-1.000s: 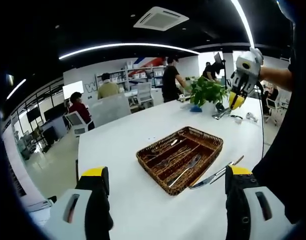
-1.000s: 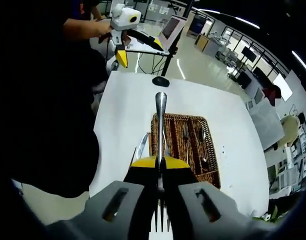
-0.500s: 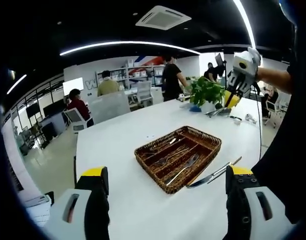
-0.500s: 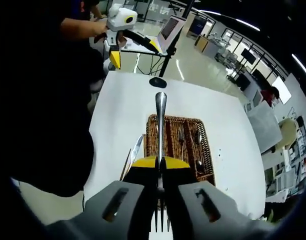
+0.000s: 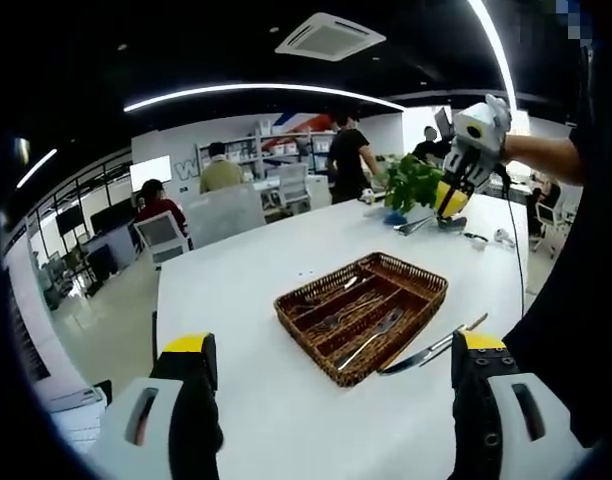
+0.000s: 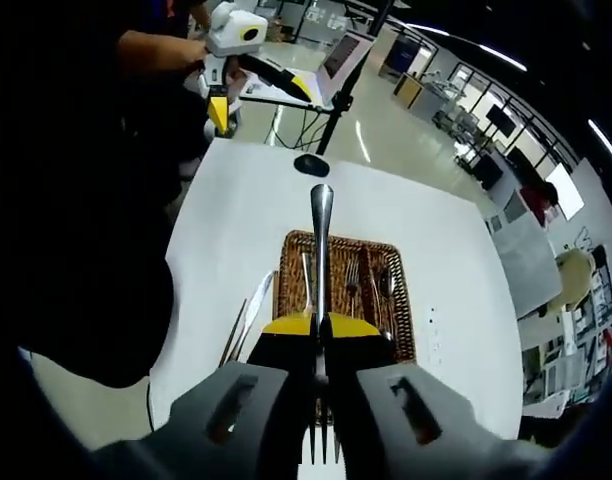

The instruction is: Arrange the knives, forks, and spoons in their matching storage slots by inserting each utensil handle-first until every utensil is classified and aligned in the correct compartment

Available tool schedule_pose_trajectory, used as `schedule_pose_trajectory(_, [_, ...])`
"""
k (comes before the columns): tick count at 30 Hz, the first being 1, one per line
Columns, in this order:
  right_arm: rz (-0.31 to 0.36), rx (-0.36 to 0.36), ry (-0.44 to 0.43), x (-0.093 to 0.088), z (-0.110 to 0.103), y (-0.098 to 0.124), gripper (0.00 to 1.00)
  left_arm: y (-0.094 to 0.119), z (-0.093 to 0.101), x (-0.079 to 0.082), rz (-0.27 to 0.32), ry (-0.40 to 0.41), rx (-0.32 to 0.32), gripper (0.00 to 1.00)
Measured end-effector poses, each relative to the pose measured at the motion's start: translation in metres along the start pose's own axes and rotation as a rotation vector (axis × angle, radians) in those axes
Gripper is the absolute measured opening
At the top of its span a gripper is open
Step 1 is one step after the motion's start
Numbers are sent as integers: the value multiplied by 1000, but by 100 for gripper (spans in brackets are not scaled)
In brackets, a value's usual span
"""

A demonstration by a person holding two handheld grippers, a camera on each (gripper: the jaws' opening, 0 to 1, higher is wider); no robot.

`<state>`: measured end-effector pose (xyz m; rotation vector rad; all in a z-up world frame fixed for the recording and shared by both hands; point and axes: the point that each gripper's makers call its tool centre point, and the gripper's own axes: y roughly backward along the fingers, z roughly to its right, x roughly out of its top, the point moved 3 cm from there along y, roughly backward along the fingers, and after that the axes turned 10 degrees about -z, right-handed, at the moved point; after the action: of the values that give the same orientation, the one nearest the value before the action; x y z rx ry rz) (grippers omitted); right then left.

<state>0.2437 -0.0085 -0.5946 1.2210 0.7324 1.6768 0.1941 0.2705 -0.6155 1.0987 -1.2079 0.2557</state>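
Right gripper (image 6: 319,325) clamps fork (image 6: 320,240) near tines, handle forward over basket (image 6: 396,310); stiff, slick steel, may pivot. Left gripper (image 5: 331,355) jaws wide, empty.

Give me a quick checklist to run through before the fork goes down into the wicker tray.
1. Grip: the right claw is shut on the silver metal fork: ok.
2. Orientation: the handle points forward toward the tray and the tines stick out behind the jaws, so it is handle-first: ok.
3. Height: the fork is held well above the brown wicker divided tray: not yet lowered, ok.
4. Target slot: forks already lie in the tray, but which compartment sits under the handle: cannot tell.
5. Left claw: open and holding nothing, off to the side of the tray: ok.
6. Loose silver table knives lie on the white table beside the tray, outside it: not ok.
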Motion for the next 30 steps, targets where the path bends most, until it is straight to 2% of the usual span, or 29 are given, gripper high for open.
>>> schedule_pose_trajectory(5, [-6,1,2,-1,7,-8,0,2,-1,-3,-6,9,0,99])
schedule_pose_trajectory(17, [-8,-33,7,1,44,-21,0,5,-3,-5,-9,8,0,99])
schedule_pose_trajectory(24, [-7,-37,19,3,57,-30,0,10,-6,-8,-18,19,10,99])
schedule_pose_trajectory(30, [-13,-35,22,1,71,-47,0,14,-8,-9,-22,24,19,99])
